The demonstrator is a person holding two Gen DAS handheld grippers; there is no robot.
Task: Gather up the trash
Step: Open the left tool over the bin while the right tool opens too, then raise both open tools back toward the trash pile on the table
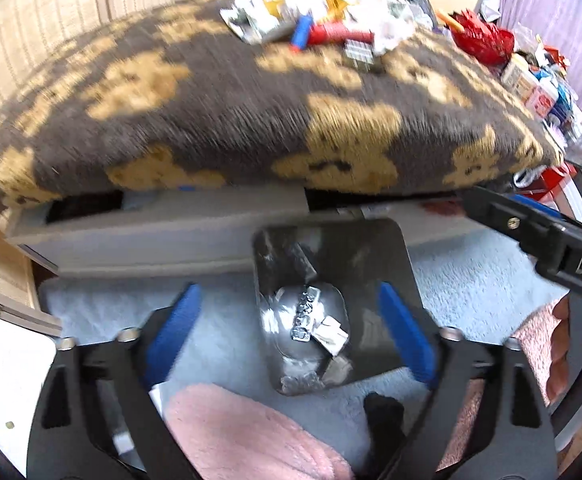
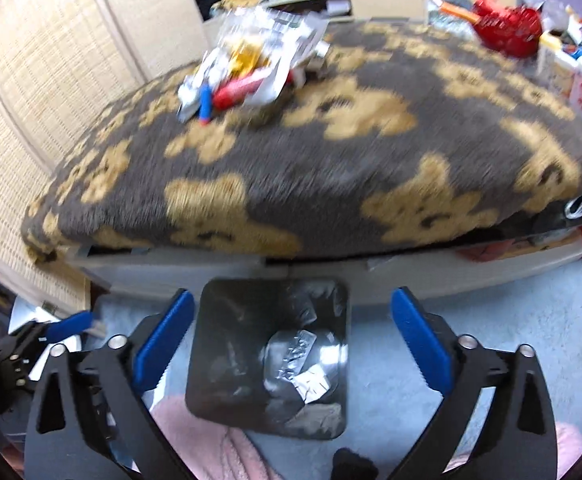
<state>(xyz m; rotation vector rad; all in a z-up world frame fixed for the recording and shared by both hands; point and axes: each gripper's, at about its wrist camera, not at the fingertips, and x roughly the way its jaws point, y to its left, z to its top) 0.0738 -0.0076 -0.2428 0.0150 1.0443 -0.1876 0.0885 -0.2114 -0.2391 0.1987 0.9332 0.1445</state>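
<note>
A pile of trash [image 1: 311, 20], with silver wrappers, white paper and red and blue pieces, lies on the far part of a grey and tan fleece blanket [image 1: 227, 112]; it also shows in the right wrist view [image 2: 251, 68]. A dark bin [image 1: 387, 248] stands on the floor below the blanket's near edge, with foil blister packs [image 1: 309, 316] inside; it also shows in the right wrist view [image 2: 219, 344]. My left gripper [image 1: 291, 336] is open and empty above the bin. My right gripper [image 2: 291, 344] is open and empty above the bin too.
A red bag [image 2: 507, 28] and boxes [image 2: 575, 76] sit at the blanket's far right. A grey drawer front [image 1: 163, 232] runs under the blanket. Pale blue carpet [image 1: 483, 280] surrounds the bin. Pink fleece [image 1: 243, 436] lies in the foreground. A woven screen [image 2: 51, 92] stands left.
</note>
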